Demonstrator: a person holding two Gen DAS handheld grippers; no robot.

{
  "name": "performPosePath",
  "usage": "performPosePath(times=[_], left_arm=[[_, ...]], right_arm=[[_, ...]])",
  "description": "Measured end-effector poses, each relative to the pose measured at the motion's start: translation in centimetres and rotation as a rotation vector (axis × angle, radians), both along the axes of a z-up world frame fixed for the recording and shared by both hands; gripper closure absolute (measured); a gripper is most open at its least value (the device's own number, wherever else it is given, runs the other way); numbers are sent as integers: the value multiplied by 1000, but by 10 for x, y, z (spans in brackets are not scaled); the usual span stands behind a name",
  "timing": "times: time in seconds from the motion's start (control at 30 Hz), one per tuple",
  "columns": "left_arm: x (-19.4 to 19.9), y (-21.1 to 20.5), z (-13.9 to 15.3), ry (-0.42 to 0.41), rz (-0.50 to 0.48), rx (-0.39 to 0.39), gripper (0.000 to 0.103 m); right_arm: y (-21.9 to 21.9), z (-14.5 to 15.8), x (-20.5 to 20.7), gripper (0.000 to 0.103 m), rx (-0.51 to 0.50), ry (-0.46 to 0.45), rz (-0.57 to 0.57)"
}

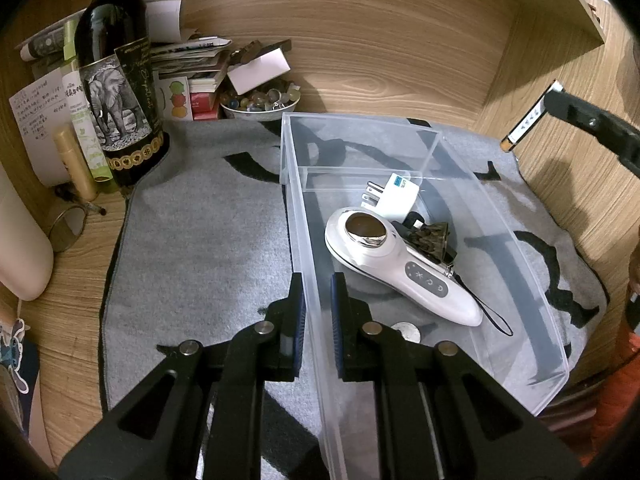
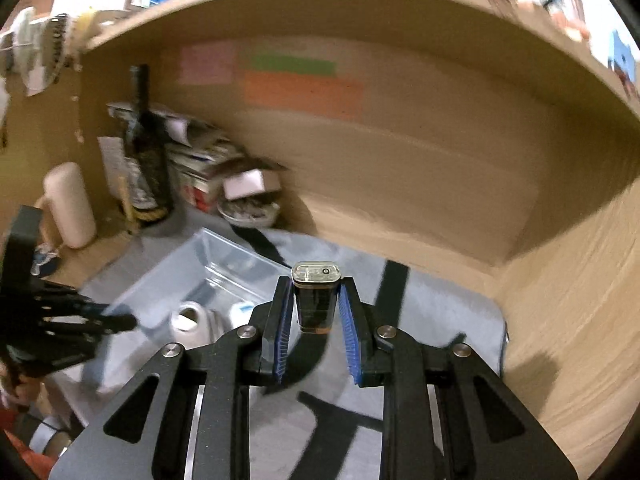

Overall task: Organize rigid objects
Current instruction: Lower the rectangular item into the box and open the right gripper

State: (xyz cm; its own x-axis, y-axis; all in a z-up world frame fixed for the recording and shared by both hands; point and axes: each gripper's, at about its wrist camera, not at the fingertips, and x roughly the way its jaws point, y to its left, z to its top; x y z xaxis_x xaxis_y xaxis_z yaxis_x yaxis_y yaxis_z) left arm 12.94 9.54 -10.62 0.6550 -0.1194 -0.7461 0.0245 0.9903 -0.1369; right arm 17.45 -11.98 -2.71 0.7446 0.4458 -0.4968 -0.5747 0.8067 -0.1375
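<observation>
A clear plastic bin (image 1: 400,152) lies on a grey mat (image 1: 208,232). In it are a white handheld device (image 1: 404,268), a white plug adapter (image 1: 396,196), a dark camouflage item (image 1: 432,236) and a coin (image 1: 406,330). My left gripper (image 1: 318,292) is shut on the bin's left wall. My right gripper (image 2: 314,296) is shut on a small dark lighter-like object (image 2: 316,300), held up in the air above the mat to the right of the bin (image 2: 188,272). The right gripper and the object (image 1: 528,120) also show in the left wrist view.
A dark wine bottle (image 1: 116,80), tubes, stacked papers and a bowl of marbles (image 1: 260,104) crowd the back left corner. Wooden walls enclose the back and right. A cream cylinder (image 1: 24,240) stands at the left edge.
</observation>
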Motion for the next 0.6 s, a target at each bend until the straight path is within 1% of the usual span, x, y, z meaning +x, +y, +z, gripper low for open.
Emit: performPosePath(times=[0.13, 0.3, 0.43, 0.5, 0.6], left_arm=[[0, 0, 0, -1, -1, 3, 92], [-1, -1, 1, 0, -1, 7, 92], [-1, -2, 1, -1, -2, 8, 92], [-1, -2, 1, -1, -1, 8, 92], [-1, -2, 1, -1, -2, 8, 92]], right_arm=[[16, -1, -9, 82, 0, 2, 60], [43, -21, -7, 82, -31, 46, 108], [60, -37, 3, 82, -42, 91, 118], [64, -44, 7, 82, -50, 106, 113], [66, -57, 15, 82, -68, 152, 102]])
